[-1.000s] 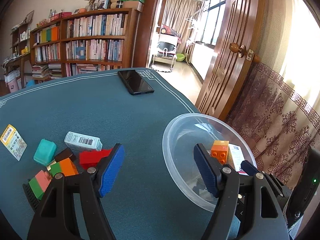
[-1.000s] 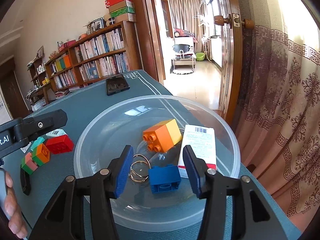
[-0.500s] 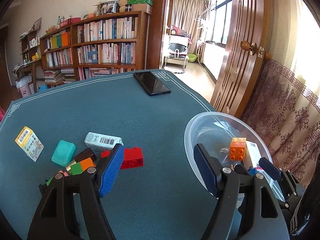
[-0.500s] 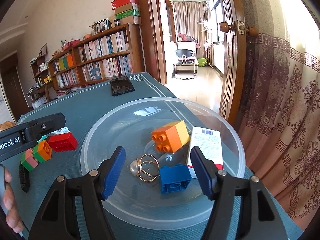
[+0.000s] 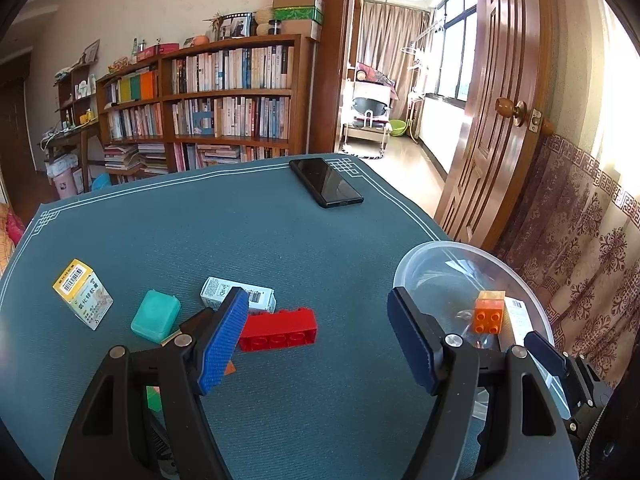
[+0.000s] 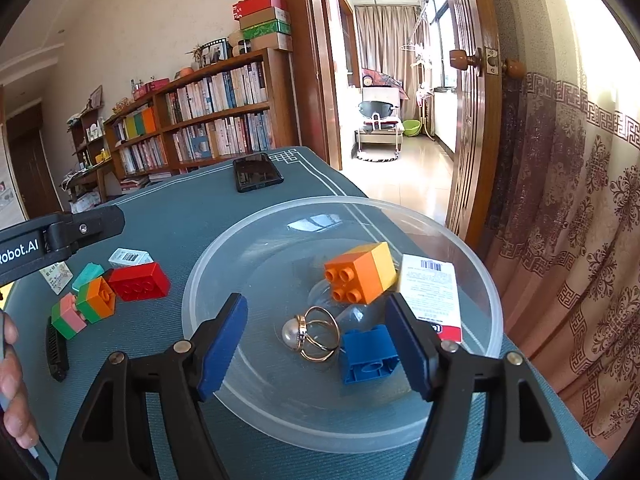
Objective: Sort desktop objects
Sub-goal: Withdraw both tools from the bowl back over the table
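Observation:
A clear plastic bowl (image 6: 208, 280) holds an orange-and-yellow brick (image 6: 360, 278), a blue brick (image 6: 370, 354), a pearl ring (image 6: 312, 334) and a white carton (image 6: 434, 292). My right gripper (image 6: 315, 300) hangs over the bowl with its jaws opening. The blue brick lies just inside the right pad, and neither pad presses on it. My left gripper (image 5: 317, 294) stands open over the green mat with nothing between its fingers. A red brick (image 5: 280, 328) lies just beyond its left finger, and the bowl (image 5: 440, 248) is behind its right one.
Left of the red brick lie a white barcode box (image 5: 224, 292), a teal box (image 5: 155, 316) and a yellow-and-white box (image 5: 82, 298). Orange-green (image 6: 96, 300) and pink-green (image 6: 68, 316) bricks and a black clip (image 6: 56, 350) lie nearer. A phone (image 5: 326, 182) rests at the far edge.
The right jaws have spread wider around the blue brick in the bowl. The left gripper has tilted up and turned left, so the bowl sits further right in its view.

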`<action>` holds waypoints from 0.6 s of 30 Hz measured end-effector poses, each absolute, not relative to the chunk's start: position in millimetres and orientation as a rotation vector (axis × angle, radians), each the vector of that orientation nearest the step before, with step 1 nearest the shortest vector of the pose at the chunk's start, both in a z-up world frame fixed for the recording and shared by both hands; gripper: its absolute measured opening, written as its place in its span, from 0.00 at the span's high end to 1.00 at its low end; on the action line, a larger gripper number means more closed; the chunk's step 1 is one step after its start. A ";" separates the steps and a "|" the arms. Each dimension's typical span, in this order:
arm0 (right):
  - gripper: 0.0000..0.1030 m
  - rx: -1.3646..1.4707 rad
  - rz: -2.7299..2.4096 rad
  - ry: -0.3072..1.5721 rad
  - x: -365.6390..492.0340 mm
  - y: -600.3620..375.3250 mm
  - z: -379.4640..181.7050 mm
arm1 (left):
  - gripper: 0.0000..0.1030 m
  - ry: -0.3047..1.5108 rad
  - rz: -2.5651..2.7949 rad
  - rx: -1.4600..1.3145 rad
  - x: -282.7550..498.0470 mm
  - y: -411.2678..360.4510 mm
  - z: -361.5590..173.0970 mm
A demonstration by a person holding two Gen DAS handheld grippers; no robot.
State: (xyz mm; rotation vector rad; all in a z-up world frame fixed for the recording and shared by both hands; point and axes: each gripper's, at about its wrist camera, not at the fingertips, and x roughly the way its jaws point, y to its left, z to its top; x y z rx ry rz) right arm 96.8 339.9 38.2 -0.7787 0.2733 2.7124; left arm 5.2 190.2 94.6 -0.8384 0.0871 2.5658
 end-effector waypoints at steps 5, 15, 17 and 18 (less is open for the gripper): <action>0.24 -0.799 2.776 0.232 95.7 322.4 41.0 | 0.27 0.080 2.602 -0.824 4.0 177.8 100.4; 0.23 -0.832 2.889 0.170 85.5 281.2 52.2 | 0.27 0.104 2.656 -0.802 1.8 152.5 109.3; 0.23 -0.853 2.903 0.189 81.7 276.4 51.9 | 0.27 0.119 2.671 -0.803 1.1 147.5 109.1; 0.23 -0.859 2.905 0.191 80.1 273.7 52.1 | 0.27 0.124 2.677 -0.804 0.8 144.8 109.1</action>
